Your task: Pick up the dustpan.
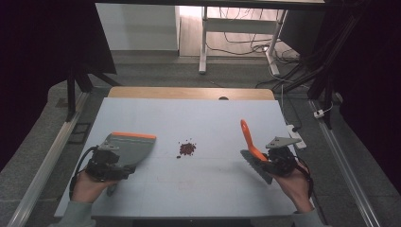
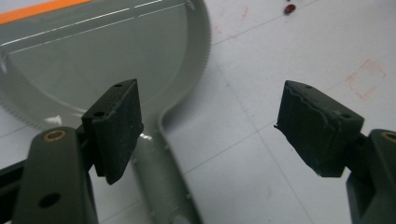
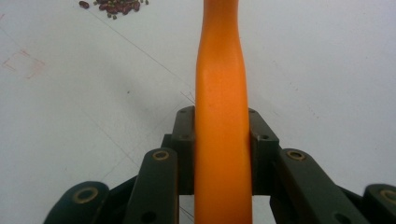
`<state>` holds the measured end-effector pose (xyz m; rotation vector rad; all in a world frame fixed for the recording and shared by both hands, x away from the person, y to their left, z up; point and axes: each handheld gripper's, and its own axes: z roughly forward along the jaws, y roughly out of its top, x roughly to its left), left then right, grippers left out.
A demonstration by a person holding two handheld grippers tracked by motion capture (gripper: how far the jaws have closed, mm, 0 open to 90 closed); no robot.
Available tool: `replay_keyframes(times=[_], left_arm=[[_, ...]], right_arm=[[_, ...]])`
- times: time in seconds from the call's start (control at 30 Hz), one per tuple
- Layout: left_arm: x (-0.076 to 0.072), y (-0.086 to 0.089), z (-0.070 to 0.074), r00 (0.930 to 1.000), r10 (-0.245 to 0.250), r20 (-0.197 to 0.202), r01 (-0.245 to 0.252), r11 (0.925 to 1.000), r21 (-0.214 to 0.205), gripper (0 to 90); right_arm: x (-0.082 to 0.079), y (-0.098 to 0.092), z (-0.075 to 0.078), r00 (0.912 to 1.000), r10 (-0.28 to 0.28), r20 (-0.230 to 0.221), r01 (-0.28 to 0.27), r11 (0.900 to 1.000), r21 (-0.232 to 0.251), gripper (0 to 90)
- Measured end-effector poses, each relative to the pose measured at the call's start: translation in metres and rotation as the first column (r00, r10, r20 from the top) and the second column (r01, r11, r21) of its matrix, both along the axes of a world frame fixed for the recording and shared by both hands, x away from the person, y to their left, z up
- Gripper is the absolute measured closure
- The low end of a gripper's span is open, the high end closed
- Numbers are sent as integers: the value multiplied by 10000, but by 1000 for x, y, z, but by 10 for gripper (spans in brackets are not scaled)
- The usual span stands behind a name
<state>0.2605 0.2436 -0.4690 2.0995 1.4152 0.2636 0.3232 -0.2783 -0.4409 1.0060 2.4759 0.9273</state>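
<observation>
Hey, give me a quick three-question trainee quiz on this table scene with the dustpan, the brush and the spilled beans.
1. True or false: the right gripper is shut on the brush's orange handle.
2. How do the left gripper's jaws stand relative to the grey dustpan?
A. clamped on its handle
B. open, with the dustpan handle beside one jaw
C. shut on nothing
3. In the high view, what lies on the table between the dustpan and the brush?

Key:
1. True.
2. B.
3. A small pile of dark red beans.
</observation>
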Motion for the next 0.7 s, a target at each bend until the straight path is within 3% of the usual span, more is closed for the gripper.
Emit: replay_keyframes(times=[0.2,0.47,0.7], left_arm=[[0,12,-5,9983,494,-317,-495,9988,-7,223],[2,22,-14,9901,1010,-972,-1041,9942,-273,204],[4,22,-25,9836,1019,-1487,-1088,9933,-386,190]], right_arm=[[0,1,-1,10000,10,-12,-10,10000,-22,709],[0,1,-2,10000,-8,-22,8,10000,-82,709],[0,2,-3,10000,3,-53,-4,10000,-81,709]])
